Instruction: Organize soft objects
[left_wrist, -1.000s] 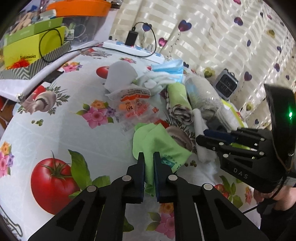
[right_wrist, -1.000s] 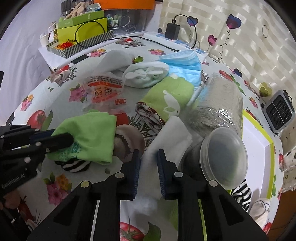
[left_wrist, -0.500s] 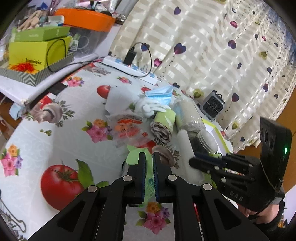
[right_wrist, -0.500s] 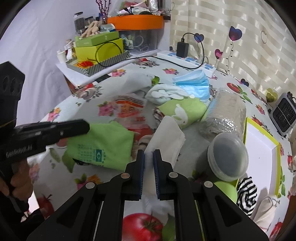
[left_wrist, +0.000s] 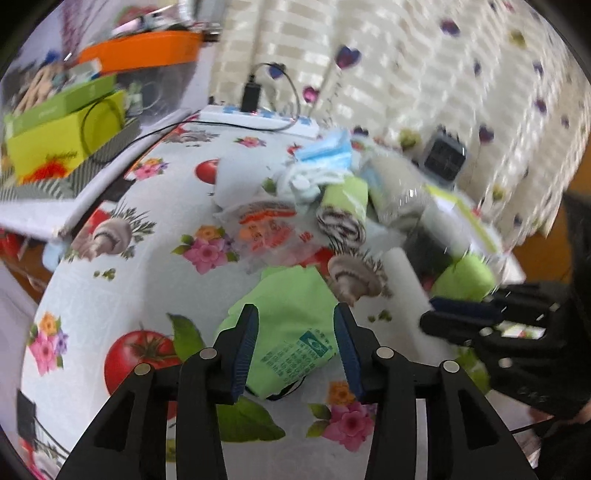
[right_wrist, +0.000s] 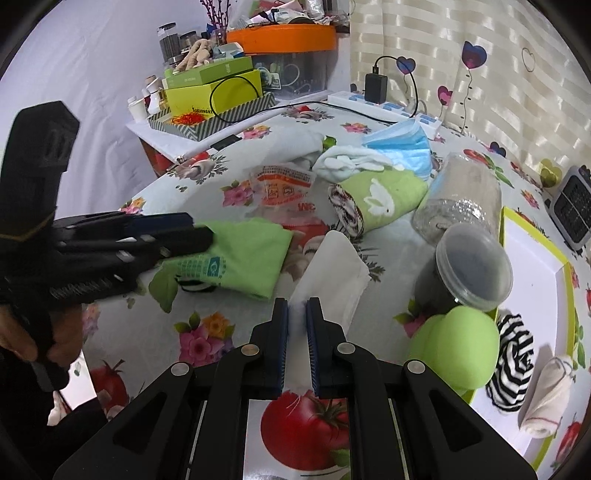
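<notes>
A folded green cloth (left_wrist: 291, 321) with a printed label lies on the fruit-print tablecloth; it also shows in the right wrist view (right_wrist: 243, 254). My left gripper (left_wrist: 295, 334) is open, its fingers on either side of the cloth's near end. My right gripper (right_wrist: 296, 315) is shut on the near edge of a folded white cloth (right_wrist: 332, 273). A rolled green-and-zebra towel (right_wrist: 380, 199), white gloves (right_wrist: 351, 158) and a blue face mask (right_wrist: 399, 142) lie further back.
A lime-rimmed white tray (right_wrist: 535, 273) at right holds a zebra sock roll (right_wrist: 513, 354) and a white roll (right_wrist: 546, 398). A lidded jar (right_wrist: 465, 273), a bagged roll (right_wrist: 461, 195), a green ball (right_wrist: 454, 347) and a 3M packet (right_wrist: 284, 188) crowd the middle. Boxes (right_wrist: 210, 96) stand behind.
My left gripper has opened and let go of the green cloth, which now lies on the table. My right gripper stays shut on the white cloth.
</notes>
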